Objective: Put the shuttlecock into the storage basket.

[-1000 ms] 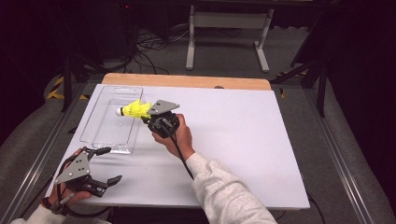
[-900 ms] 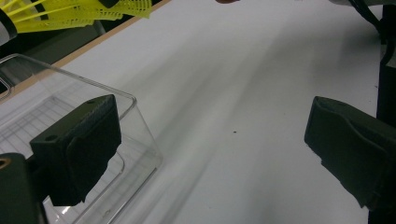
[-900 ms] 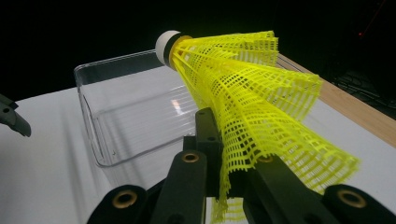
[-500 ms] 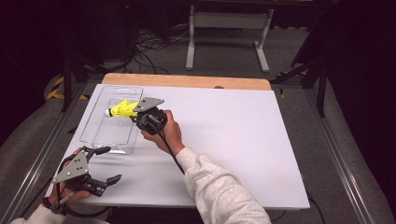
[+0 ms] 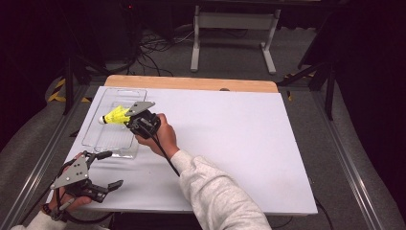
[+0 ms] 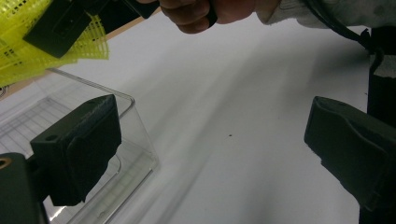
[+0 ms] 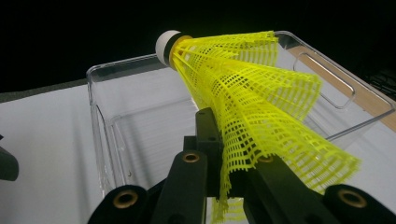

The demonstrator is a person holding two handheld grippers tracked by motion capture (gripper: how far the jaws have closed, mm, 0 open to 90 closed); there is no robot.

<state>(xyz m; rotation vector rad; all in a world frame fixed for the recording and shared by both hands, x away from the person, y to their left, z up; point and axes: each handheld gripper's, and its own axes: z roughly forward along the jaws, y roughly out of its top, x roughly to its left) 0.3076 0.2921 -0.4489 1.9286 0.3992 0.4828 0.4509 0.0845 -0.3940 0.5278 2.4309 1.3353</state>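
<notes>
While pinched in the right claw [image 5: 128, 119], held by its yellow mesh skirt: the shuttlecock [image 5: 115, 116], jaws closed tight on the lower edge of the skirt in the right gripper view [image 7: 243, 121]. Pointed away from the claw, white cork tip leading, long axis running from the jaws out over the clear plastic tray [image 5: 95, 139]. Hung above the tray's open middle, apart from its floor as far as could be judged, cork toward the far left wall. Judged the deciding relation for the coming move: tray directly beneath and ahead of the claw, so only a lowering and a release seemed left. Nearer by far, the right hand [image 5: 160, 134]; lay well back toward the near left corner of the desk [image 5: 249, 143], the left claw [image 5: 107, 170], jaws spread wide and holding nothing, close to the tray's near end but not touching it. Seen between those wide jaws in the left gripper view: the tray's rounded corner [image 6: 135, 140] and, above, a patch of the skirt [image 6: 28, 56]. Hard to make out: the exact gap between cork and tray floor, and how much of the skirt was crushed inside the grip, hidden by the jaws.
</notes>
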